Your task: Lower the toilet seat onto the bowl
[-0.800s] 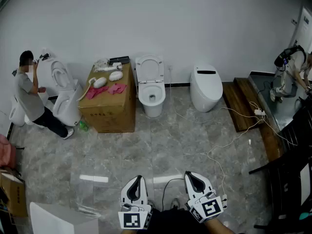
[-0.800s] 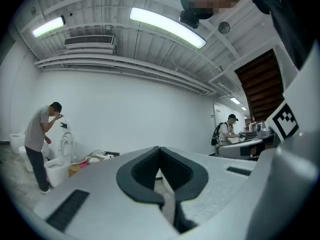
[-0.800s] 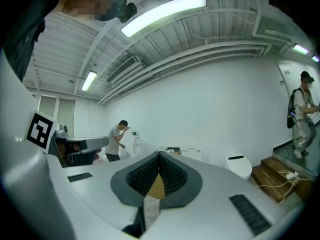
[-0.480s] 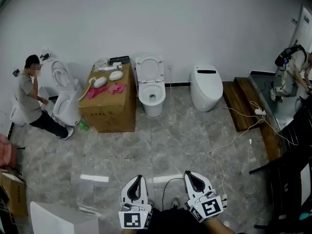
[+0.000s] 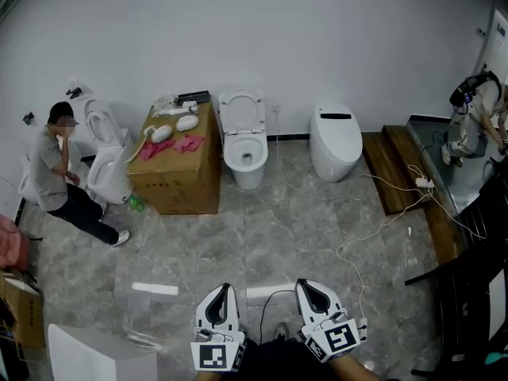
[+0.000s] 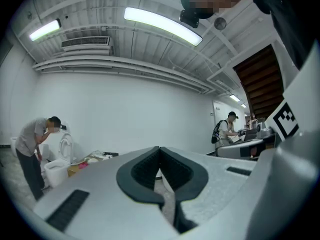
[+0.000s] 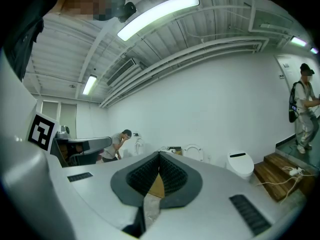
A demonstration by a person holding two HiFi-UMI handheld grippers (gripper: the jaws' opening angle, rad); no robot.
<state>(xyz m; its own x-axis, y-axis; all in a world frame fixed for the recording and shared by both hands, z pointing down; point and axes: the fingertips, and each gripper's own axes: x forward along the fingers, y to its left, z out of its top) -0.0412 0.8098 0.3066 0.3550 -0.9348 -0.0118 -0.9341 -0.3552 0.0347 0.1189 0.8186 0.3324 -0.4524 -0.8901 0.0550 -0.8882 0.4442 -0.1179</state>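
Observation:
A white toilet [image 5: 244,151] stands against the far wall with its seat [image 5: 242,111] and lid raised upright. In the right gripper view the toilet [image 7: 193,152] is small and far off. Both grippers are low in the head view, near my body and far from the toilet. My left gripper [image 5: 220,292] is shut with nothing between its pads; in its own view the left gripper [image 6: 159,148] points up at the wall. My right gripper [image 5: 310,287] is likewise shut and holds nothing, and the right gripper [image 7: 160,154] shows its tips meeting.
A cardboard box [image 5: 176,169] with pink cloths stands left of the toilet. A closed smart toilet [image 5: 334,140] stands to its right. A person [image 5: 57,179] crouches by another toilet [image 5: 107,165] at far left. Wooden steps [image 5: 394,169], floor cables [image 5: 373,213] and another person [image 5: 471,111] are on the right.
The person at far left has sunk lower and shifted away from the wall. Both grippers have stayed almost still, shut.

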